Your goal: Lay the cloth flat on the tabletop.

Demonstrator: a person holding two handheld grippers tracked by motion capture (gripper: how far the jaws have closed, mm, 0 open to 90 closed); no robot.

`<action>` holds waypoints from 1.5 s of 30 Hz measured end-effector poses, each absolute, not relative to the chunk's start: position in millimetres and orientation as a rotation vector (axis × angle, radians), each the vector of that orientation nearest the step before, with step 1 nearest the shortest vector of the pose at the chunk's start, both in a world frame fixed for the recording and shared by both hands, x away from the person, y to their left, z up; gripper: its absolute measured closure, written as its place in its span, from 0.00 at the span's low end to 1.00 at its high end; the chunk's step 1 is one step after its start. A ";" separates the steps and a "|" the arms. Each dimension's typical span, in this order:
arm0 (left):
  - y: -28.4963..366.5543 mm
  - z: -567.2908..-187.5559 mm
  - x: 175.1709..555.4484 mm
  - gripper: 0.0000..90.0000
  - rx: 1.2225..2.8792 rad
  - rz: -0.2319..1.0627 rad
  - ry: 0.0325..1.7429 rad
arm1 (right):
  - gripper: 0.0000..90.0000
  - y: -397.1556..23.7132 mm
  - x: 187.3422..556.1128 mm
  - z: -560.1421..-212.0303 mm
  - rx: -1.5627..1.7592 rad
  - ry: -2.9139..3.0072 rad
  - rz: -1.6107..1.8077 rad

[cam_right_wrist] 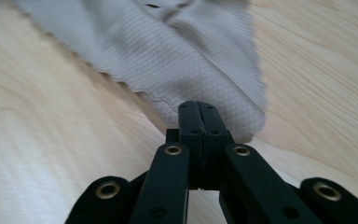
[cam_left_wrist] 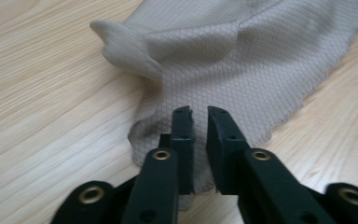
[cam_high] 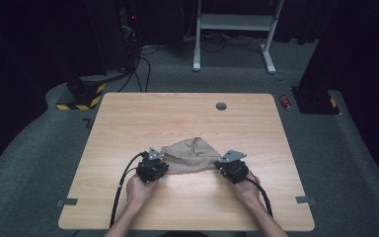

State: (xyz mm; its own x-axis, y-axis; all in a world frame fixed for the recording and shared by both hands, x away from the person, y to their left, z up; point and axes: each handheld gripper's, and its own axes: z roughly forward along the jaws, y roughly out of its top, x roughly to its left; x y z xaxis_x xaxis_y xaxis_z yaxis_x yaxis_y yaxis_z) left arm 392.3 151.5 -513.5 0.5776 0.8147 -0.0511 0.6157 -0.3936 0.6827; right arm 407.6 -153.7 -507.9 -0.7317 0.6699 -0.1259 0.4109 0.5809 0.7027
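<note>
A beige cloth (cam_high: 192, 154) lies crumpled on the wooden table (cam_high: 177, 113), near its front middle. My left gripper (cam_high: 163, 161) is at the cloth's left corner. In the left gripper view its jaws (cam_left_wrist: 199, 113) stand a narrow gap apart over the cloth (cam_left_wrist: 214, 56), and the hem runs in between them. My right gripper (cam_high: 219, 162) is at the cloth's right corner. In the right gripper view its jaws (cam_right_wrist: 198, 106) are pressed together on the edge of the cloth (cam_right_wrist: 177, 51). A hand holds each gripper from the table's front edge.
A round cable hole (cam_high: 221, 105) sits near the table's far edge. Grey tape tabs (cam_high: 68, 202) mark the front corners. Beyond the table are a white desk frame (cam_high: 234, 29), black stands with yellow stripes (cam_high: 81, 96) and a red can (cam_high: 285, 102) on the carpet.
</note>
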 end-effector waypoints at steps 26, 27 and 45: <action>145.8 -510.0 385.9 0.66 2.120 0.337 1.112 | 1.00 -169.2 435.3 -505.0 1.052 2.484 0.949; 145.1 -510.8 386.6 0.66 2.118 0.330 1.117 | 1.00 -169.4 433.7 -502.5 1.046 2.474 0.960; 142.5 -508.5 386.8 1.00 2.175 0.340 1.084 | 0.99 -169.3 429.7 -493.3 1.061 2.436 0.976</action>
State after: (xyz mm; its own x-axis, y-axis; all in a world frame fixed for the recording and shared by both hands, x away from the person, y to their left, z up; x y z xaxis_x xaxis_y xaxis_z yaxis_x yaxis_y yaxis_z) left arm 386.8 142.5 -508.5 0.6199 0.7822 -0.0624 0.6062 -0.4268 0.6711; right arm 429.7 -169.3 -493.3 -0.6779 0.7350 -0.0112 0.5242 0.4940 0.6936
